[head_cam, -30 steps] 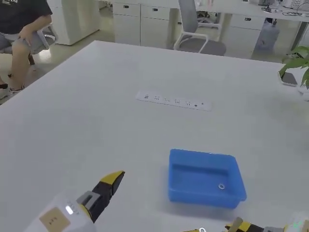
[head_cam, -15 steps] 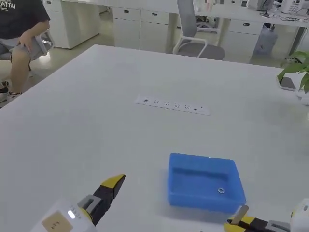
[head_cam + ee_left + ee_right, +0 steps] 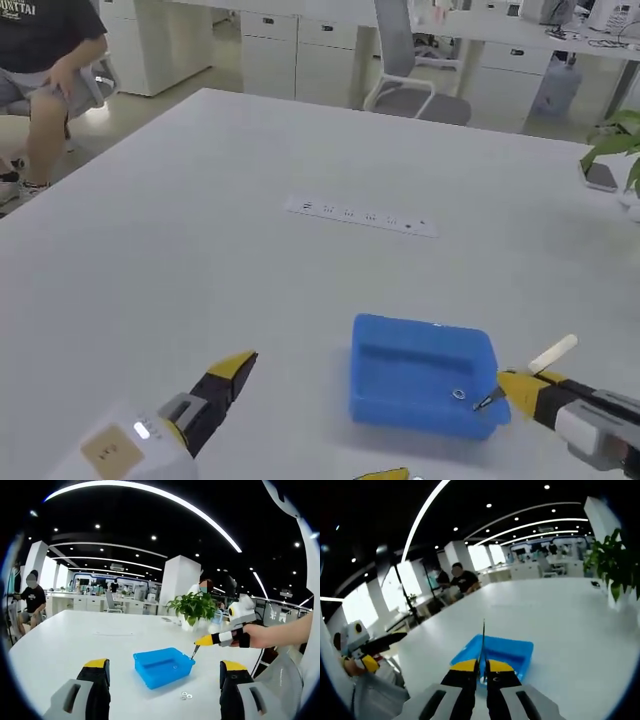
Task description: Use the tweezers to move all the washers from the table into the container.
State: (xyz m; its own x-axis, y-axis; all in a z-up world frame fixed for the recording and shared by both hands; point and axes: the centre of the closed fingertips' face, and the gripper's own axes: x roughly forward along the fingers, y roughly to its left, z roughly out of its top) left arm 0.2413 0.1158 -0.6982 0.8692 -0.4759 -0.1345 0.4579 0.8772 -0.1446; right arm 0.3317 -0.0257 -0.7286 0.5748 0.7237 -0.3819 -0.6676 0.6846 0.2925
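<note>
Both jaws of the right gripper (image 3: 481, 666) stand pressed almost together. Between them they clamp the tweezers (image 3: 483, 639), whose thin points reach forward over the blue container (image 3: 512, 655). Whether the points hold anything I cannot tell; it is too small to see. In the head view the points hang just above the container's right edge, close to one washer (image 3: 458, 394) that lies on its floor. I judge that this is the dropping step. It is better to bring the points fully inside the rim and low, then ease the squeeze softly, so that nothing bounces out. Some loose washers (image 3: 186, 696) lie on the table (image 3: 200, 230) just beside the container. The left gripper (image 3: 163, 665) is spread wide and carries nothing.
</note>
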